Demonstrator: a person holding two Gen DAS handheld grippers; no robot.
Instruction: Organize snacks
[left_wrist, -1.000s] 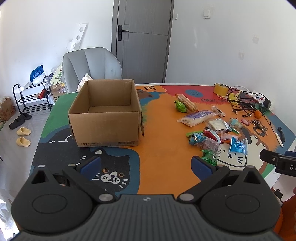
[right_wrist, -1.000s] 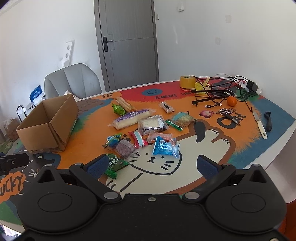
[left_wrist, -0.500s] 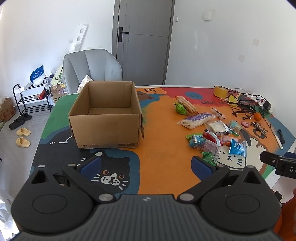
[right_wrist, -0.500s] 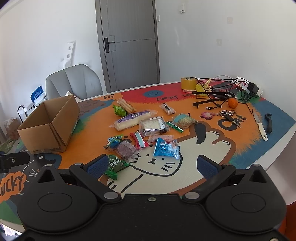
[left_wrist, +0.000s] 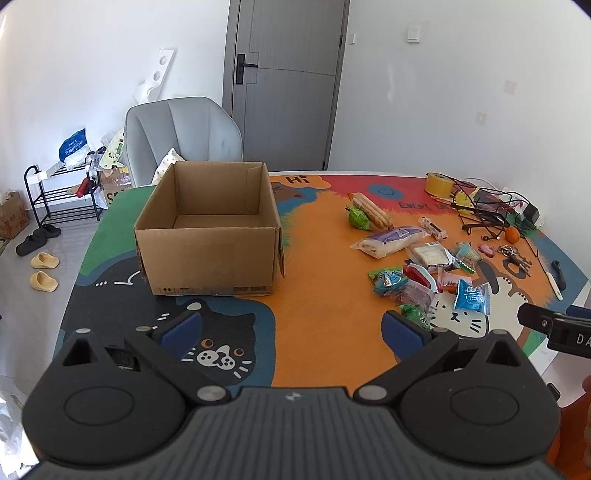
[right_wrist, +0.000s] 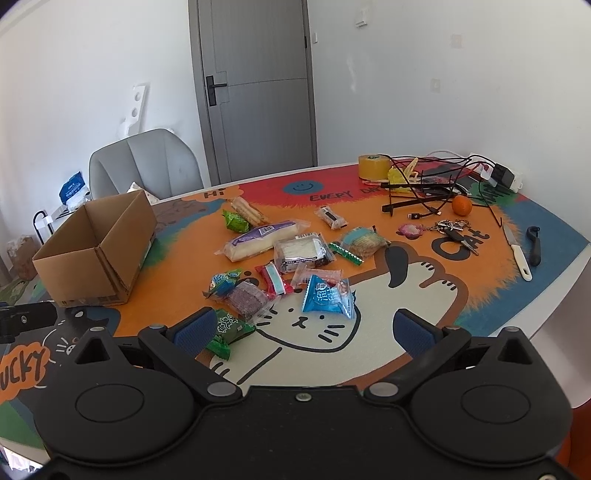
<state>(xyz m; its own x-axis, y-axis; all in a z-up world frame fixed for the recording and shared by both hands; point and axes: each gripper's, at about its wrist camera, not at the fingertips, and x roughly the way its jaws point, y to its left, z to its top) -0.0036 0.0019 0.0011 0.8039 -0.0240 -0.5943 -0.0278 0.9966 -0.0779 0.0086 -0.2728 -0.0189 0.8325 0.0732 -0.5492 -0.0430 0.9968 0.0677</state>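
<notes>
An open, empty cardboard box (left_wrist: 208, 236) stands on the left of the cartoon table mat; it also shows in the right wrist view (right_wrist: 98, 251). Several wrapped snacks lie in a loose pile to its right: a blue packet (right_wrist: 327, 297), a green packet (right_wrist: 229, 328), a purple-and-white long pack (right_wrist: 264, 240), a clear pack (right_wrist: 301, 253). The pile shows in the left wrist view too, with the blue packet (left_wrist: 472, 297). My left gripper (left_wrist: 291, 328) is open and empty, above the mat in front of the box. My right gripper (right_wrist: 303, 326) is open and empty, just before the pile.
At the table's far right lie a tape roll (right_wrist: 373, 166), tangled black cables (right_wrist: 428, 184), an orange (right_wrist: 461, 205), keys (right_wrist: 452, 227), a knife (right_wrist: 517, 251) and a peeler (right_wrist: 533, 245). A grey chair (left_wrist: 181, 138) stands behind the box. A shoe rack (left_wrist: 61, 192) is at the left.
Both views have shifted slightly, with the table contents sitting a little lower in the frames. No object has moved and both grippers stay open.
</notes>
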